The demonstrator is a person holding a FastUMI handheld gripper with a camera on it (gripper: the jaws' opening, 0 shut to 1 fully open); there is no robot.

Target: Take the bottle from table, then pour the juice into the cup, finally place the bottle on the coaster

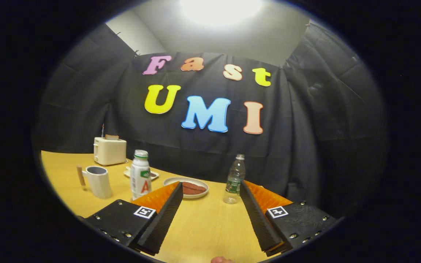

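Observation:
My gripper (210,184) is open above the yellow table (203,223), nothing between its fingers. A white bottle with a green cap (140,174) stands upright just beyond the left finger. Close to the right fingertip stands a clear plastic bottle (234,179), also upright. A white cup with a wooden handle (98,181) sits left of the white bottle. Ahead between the fingers lies a white plate (170,181) holding a flat brown coaster-like piece (193,188).
A cream toaster (109,150) with a slice in it stands at the back left. A small dish (153,174) peeks out behind the white bottle. The table's far edge meets the black cloth wall. A fingertip (221,260) shows below the gripper.

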